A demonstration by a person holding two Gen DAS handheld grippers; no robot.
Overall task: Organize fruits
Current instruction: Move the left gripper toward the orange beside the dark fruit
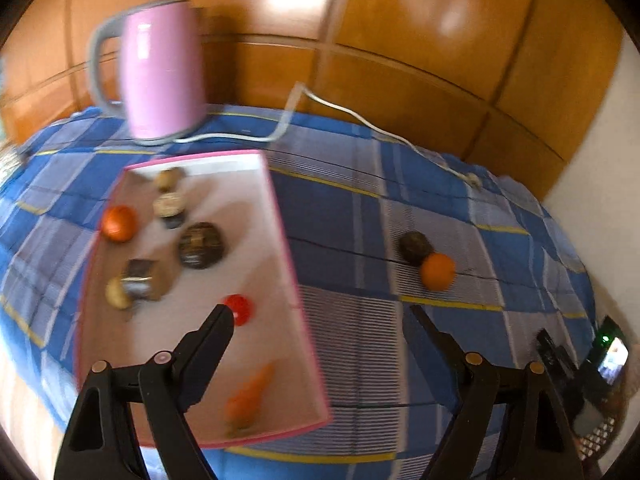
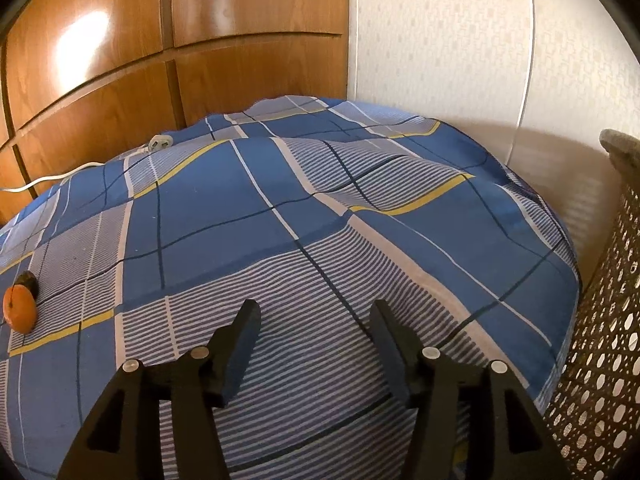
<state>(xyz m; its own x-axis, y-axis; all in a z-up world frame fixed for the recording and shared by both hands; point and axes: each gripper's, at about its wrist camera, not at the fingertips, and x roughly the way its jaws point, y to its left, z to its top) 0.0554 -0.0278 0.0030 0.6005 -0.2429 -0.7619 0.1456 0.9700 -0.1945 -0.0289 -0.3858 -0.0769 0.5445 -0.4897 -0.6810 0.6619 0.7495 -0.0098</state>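
A pink-rimmed tray (image 1: 240, 200) lies on the blue checked cloth (image 1: 440, 184) and holds several items: an orange fruit (image 1: 118, 222), a dark round fruit (image 1: 200, 245), a red piece (image 1: 239, 309) and a carrot (image 1: 250, 396). To its right, on the cloth, an orange (image 1: 438, 271) touches a dark round fruit (image 1: 415, 247). My left gripper (image 1: 320, 312) hangs open over the tray's right rim, with nothing between its fingers. My right gripper (image 2: 315, 308) is open and empty above bare cloth. The same orange (image 2: 19, 309) and dark fruit (image 2: 27, 280) sit far to its left.
A pink kettle (image 1: 164, 72) stands behind the tray, and its white cord (image 1: 360, 120) trails to a plug (image 2: 160, 143). A perforated basket (image 2: 600, 340) stands off the right edge. A lit device (image 1: 612, 360) is near it. Wooden cabinet doors (image 2: 100, 80) back the surface.
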